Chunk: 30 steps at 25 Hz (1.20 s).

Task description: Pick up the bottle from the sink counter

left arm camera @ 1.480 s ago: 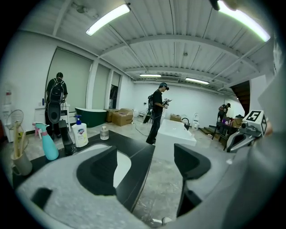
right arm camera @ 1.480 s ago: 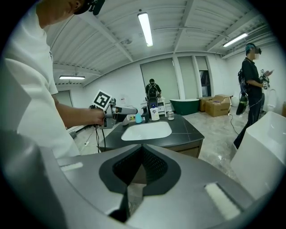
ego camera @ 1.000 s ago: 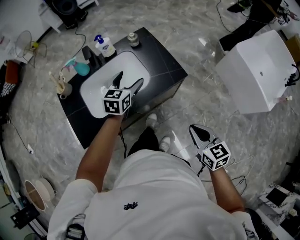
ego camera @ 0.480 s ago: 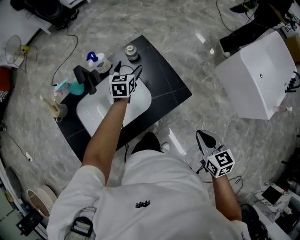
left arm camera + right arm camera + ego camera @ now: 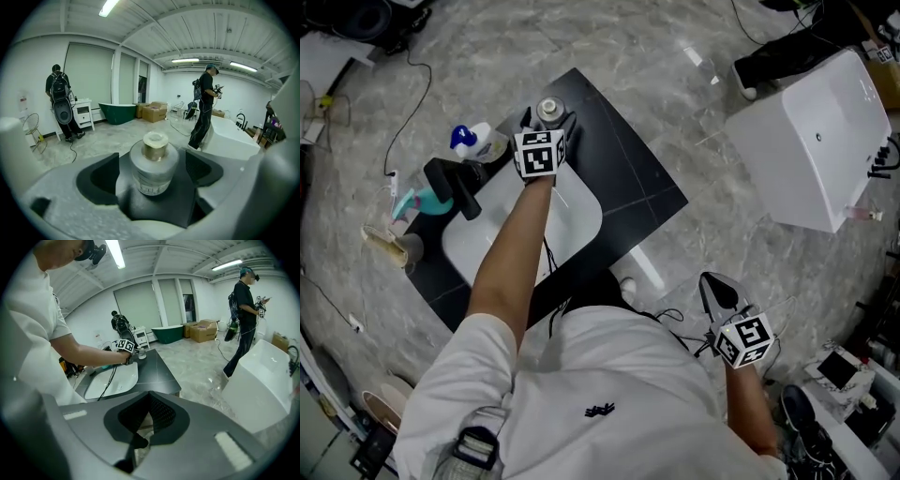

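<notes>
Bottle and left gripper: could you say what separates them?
Nothing: left gripper view shows the bottle untouched between the left gripper's jaws that have just been opening.

In the head view the person's forearm (image 5: pixel 520 234) covers the middle of the white sink (image 5: pixel 581 220), and only the top of the bottle (image 5: pixel 548 109) shows. The print on the bottle's label is too blurred to read in the left gripper view. The white bathtub (image 5: pixel 806 131) is cut off by the head view's right edge.
</notes>
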Tool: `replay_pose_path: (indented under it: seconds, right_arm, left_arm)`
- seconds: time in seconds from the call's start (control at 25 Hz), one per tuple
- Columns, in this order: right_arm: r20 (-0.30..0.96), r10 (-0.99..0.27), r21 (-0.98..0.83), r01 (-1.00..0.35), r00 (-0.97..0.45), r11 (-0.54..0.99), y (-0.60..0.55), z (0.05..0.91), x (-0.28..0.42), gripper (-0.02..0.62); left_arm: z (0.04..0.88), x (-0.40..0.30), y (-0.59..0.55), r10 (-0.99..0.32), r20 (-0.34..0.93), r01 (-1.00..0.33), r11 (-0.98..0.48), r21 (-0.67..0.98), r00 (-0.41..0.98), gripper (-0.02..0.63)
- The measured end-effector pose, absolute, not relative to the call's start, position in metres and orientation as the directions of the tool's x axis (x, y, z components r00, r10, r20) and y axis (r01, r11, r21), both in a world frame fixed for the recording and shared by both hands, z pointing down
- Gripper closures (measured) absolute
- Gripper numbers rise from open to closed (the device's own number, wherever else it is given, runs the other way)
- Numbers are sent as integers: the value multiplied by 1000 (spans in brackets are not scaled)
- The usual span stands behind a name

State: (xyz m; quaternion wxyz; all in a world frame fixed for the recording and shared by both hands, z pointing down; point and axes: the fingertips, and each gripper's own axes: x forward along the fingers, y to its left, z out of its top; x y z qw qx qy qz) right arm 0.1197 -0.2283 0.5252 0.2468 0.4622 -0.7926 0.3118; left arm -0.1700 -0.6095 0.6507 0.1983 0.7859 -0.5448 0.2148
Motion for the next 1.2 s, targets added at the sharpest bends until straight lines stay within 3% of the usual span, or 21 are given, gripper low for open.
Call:
replay_pose_path:
  seconds: [0.36, 0.56, 1.2]
  right_arm:
    - [715, -556, -264, -901, -423, 345, -245, 535, 116, 583]
    - [725, -551, -263, -905, -413, 333, -250, 537, 114, 583]
    - [673, -594, -273, -894, -441, 355, -220, 534, 129, 583]
  left_arm:
    - [676, -159, -635, -750, 566, -927, -367, 73, 342, 184]
    - [681, -158, -639, -754, 567, -921, -389, 24, 333, 268]
    - [630, -143, -613, -761, 546, -910, -415, 4, 350, 267]
